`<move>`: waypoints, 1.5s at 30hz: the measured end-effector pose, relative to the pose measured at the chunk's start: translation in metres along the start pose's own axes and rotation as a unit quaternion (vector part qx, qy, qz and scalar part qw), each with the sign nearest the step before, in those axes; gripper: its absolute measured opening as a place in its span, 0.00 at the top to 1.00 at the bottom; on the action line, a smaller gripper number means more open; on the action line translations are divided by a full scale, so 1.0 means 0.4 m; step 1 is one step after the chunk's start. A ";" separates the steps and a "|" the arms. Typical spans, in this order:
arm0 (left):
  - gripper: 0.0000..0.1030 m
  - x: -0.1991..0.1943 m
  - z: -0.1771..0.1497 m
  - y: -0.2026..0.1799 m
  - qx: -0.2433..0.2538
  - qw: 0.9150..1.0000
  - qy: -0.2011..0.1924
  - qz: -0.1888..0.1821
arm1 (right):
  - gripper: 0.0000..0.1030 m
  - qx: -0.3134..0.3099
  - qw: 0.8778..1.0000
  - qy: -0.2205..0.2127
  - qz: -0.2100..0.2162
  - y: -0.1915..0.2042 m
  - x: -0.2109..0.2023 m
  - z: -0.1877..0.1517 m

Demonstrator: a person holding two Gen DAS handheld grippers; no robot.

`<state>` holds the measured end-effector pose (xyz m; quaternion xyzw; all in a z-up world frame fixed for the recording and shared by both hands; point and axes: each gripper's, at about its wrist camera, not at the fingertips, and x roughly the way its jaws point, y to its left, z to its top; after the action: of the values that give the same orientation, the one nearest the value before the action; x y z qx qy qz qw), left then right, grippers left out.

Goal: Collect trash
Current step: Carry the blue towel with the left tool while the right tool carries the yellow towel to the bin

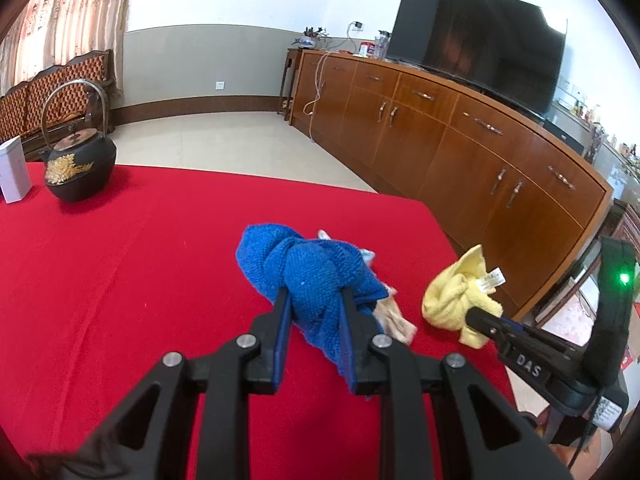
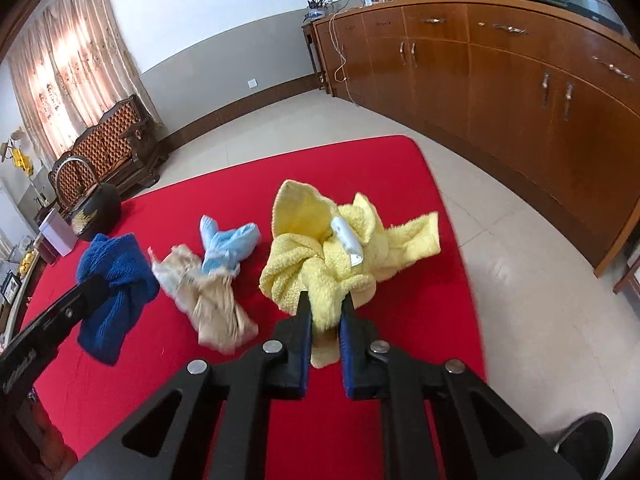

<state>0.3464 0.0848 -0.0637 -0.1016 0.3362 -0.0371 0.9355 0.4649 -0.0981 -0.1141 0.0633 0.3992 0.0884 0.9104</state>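
From the left wrist, the left tongs (image 1: 315,294) are clenched on a knotted dark blue cloth (image 1: 308,276) that lies on the red table (image 1: 120,280). A beige cloth (image 1: 394,322) peeks out just beside the blue one. Near the table's right edge lies a yellow cloth (image 1: 456,298), with the right tongs (image 1: 478,317) touching it from the right. A black kettle (image 1: 80,168) and a white box (image 1: 14,170) stand at the far left of the table. From the right wrist, the right tongs (image 2: 325,304) are clamped on a fold of the yellow cloth (image 2: 340,252), which carries a white label (image 2: 349,238). To its left lie a light blue cloth (image 2: 228,248) and the beige cloth (image 2: 208,296), touching each other, and further left the dark blue cloth (image 2: 116,280), gripped by the left tongs (image 2: 94,286).
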 end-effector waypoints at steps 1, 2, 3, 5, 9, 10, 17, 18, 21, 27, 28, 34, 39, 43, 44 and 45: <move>0.77 -0.013 -0.008 -0.008 0.002 1.000 0.001 -0.003 | 0.89 0.000 1.000 -0.002 -0.002 -0.001 -0.024 -0.014; 0.77 -0.024 -0.014 -0.016 0.005 1.000 0.002 -0.006 | 0.89 0.000 1.000 -0.003 -0.001 -0.006 -0.044 -0.028; 0.77 -0.037 -0.020 -0.025 0.007 1.000 0.002 -0.009 | 0.89 -0.002 1.000 -0.003 -0.002 -0.008 -0.066 -0.043; 0.77 -0.057 -0.034 -0.042 0.010 1.000 0.005 -0.016 | 0.89 -0.005 1.000 -0.007 -0.007 -0.014 -0.107 -0.069; 0.77 -0.098 -0.067 -0.079 0.021 0.999 0.012 -0.030 | 0.90 0.002 1.000 -0.009 -0.007 -0.023 -0.183 -0.126; 0.77 -0.106 -0.074 -0.088 0.024 0.999 0.014 -0.033 | 0.90 0.005 1.000 -0.010 -0.008 -0.028 -0.204 -0.143; 0.77 -0.149 -0.118 -0.138 0.035 0.998 0.023 -0.052 | 0.90 0.023 0.999 -0.018 -0.014 -0.075 -0.327 -0.218; 0.77 -0.155 -0.124 -0.143 0.035 0.998 0.024 -0.055 | 0.90 0.025 0.999 -0.020 -0.015 -0.081 -0.343 -0.227; 0.77 -0.172 -0.140 -0.170 0.041 0.997 0.025 -0.063 | 0.90 0.030 0.999 -0.026 -0.020 -0.100 -0.389 -0.252; 0.77 -0.192 -0.172 -0.257 0.066 0.993 0.032 -0.087 | 0.90 0.053 0.997 -0.034 -0.036 -0.169 -0.464 -0.301; 0.77 -0.196 -0.177 -0.270 0.070 0.993 0.033 -0.091 | 0.90 0.060 0.997 -0.035 -0.040 -0.187 -0.478 -0.311; 0.77 -0.204 -0.209 -0.373 0.098 0.987 0.044 -0.124 | 0.90 0.088 0.993 -0.047 -0.069 -0.277 -0.549 -0.348; 0.77 -0.206 -0.240 -0.461 0.122 0.979 0.054 -0.152 | 0.90 0.112 0.988 -0.053 -0.094 -0.356 -0.605 -0.384; 0.77 -0.201 -0.271 -0.531 0.139 0.973 0.066 -0.173 | 0.90 0.134 0.983 -0.057 -0.113 -0.419 -0.644 -0.418; 0.77 -0.201 -0.281 -0.545 0.142 0.971 0.069 -0.177 | 0.90 0.139 0.982 -0.057 -0.118 -0.434 -0.653 -0.426; 0.77 -0.197 -0.291 -0.566 0.148 0.969 0.073 -0.182 | 0.90 0.144 0.980 -0.057 -0.123 -0.448 -0.661 -0.435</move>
<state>0.2112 -0.1446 -0.0538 -0.0186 0.3700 -0.2639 0.8906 0.1803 -0.3211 -0.0751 0.1493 0.3599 -0.0862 0.9169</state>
